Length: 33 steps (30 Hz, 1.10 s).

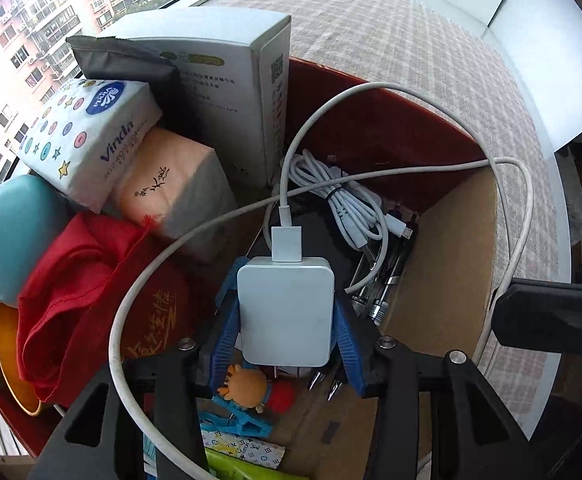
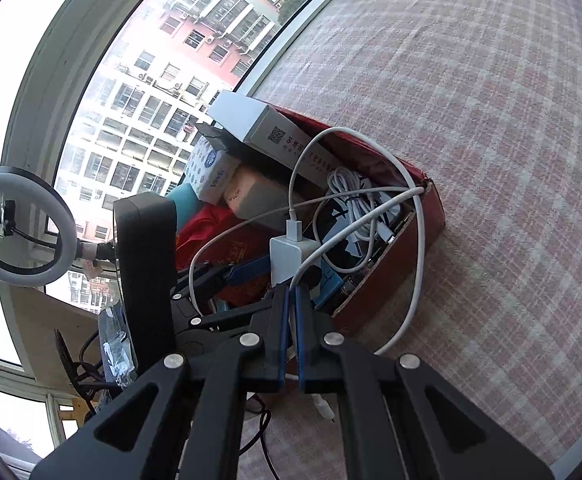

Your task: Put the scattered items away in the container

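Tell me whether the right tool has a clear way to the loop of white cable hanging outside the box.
Probably yes. The right tool is shut and empty, and the cable loop droops over the box wall onto the bare checked cloth, with nothing lying between them. It must open first.

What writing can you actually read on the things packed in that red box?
"Vinda": tissue pack, with stars and dots; the smaller print beneath is too small to read.
White carton: a QR code and Chinese lines, too blurred to read.
Peach pack: brush-style black characters, unclear.
Red cloth: gold characters, unclear.
Patterned paper: scattered letters, too small to read.
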Each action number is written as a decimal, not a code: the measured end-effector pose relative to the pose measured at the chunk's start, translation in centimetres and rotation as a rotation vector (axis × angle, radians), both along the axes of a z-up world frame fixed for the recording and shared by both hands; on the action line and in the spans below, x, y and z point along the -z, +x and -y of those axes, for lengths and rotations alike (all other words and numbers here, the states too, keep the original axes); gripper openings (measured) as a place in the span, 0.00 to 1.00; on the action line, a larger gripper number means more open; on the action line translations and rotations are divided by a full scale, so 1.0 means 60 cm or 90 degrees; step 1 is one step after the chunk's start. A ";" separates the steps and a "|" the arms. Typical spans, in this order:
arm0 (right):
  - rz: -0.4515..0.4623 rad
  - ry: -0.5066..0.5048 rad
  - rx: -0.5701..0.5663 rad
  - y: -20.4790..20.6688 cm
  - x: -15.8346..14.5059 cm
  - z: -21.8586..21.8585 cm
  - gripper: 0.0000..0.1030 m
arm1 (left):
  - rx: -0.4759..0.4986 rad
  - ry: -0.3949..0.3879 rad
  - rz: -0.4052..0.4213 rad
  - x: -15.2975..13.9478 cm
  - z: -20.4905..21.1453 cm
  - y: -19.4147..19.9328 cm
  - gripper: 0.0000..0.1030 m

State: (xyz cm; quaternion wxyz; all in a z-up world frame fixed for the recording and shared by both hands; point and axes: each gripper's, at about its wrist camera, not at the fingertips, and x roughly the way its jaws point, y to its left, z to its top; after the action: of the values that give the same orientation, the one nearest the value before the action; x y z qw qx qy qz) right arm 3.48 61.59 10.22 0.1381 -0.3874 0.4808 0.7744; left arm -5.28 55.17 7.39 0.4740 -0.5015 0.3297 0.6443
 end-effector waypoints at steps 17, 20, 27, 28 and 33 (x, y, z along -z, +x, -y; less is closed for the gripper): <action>0.018 -0.015 -0.013 0.013 -0.010 -0.010 0.07 | -0.015 0.078 -0.014 -0.097 0.043 0.017 0.44; 0.006 -0.014 -0.012 0.049 -0.024 -0.021 0.10 | -0.017 0.094 -0.022 -0.112 0.082 0.013 0.44; -0.023 -0.012 -0.010 0.136 -0.056 -0.050 0.22 | -0.023 0.103 -0.042 -0.126 0.146 0.007 0.44; -0.027 -0.012 -0.010 0.148 -0.061 -0.054 0.27 | -0.024 0.105 -0.043 -0.119 0.152 0.012 0.44; -0.033 -0.009 -0.022 0.191 -0.075 -0.073 0.33 | -0.028 0.089 -0.035 -0.096 0.158 0.021 0.44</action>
State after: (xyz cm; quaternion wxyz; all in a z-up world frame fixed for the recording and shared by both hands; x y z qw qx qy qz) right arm 14.92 66.00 14.70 0.1091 -0.3763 0.4829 0.7831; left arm -4.00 45.68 13.15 0.4843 -0.4561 0.2856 0.6898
